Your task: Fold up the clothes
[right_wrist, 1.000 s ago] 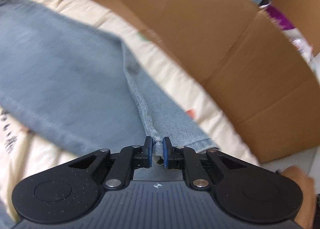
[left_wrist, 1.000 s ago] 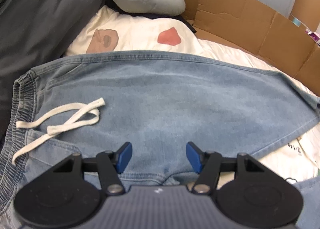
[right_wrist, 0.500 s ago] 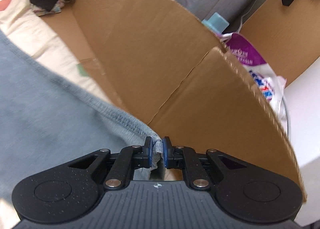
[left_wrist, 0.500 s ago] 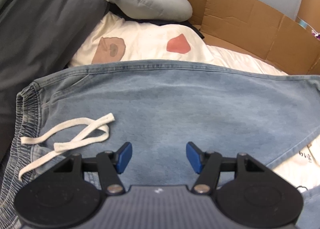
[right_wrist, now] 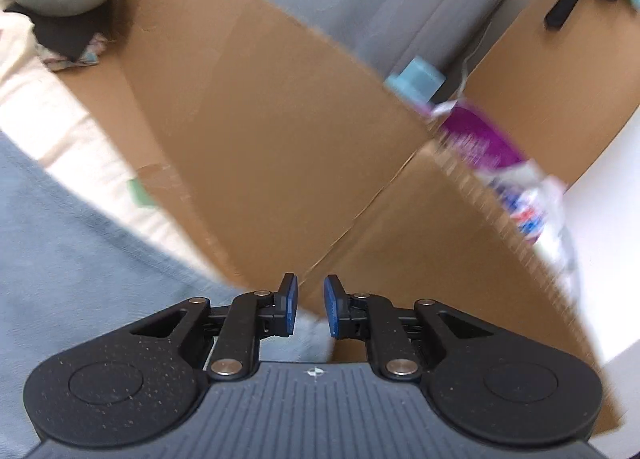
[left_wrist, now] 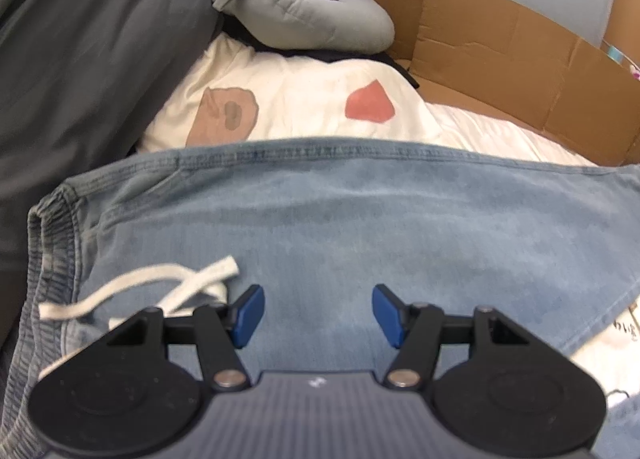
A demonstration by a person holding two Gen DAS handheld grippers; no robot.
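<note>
Light blue jeans (left_wrist: 340,227) lie spread across a cream sheet, elastic waistband at the left with a white drawstring (left_wrist: 160,287) on top. My left gripper (left_wrist: 318,315) hovers open over the denim just right of the drawstring, nothing between its blue pads. In the right wrist view the jeans (right_wrist: 60,251) fill the lower left, and their leg end lies just under the right gripper (right_wrist: 311,309). Its jaws are opening; the pads stand apart and no longer press the cloth.
A brown cardboard wall (right_wrist: 280,147) rises close ahead of the right gripper and borders the bed's far side (left_wrist: 500,71). A grey neck pillow (left_wrist: 296,19) and a dark grey pillow (left_wrist: 80,71) lie at the back left. A purple bag (right_wrist: 492,155) sits beyond the cardboard.
The right gripper carried the jeans' leg end towards the cardboard, then parted its pads and released it. The left gripper slid towards the waistband and drawstring, staying open.
</note>
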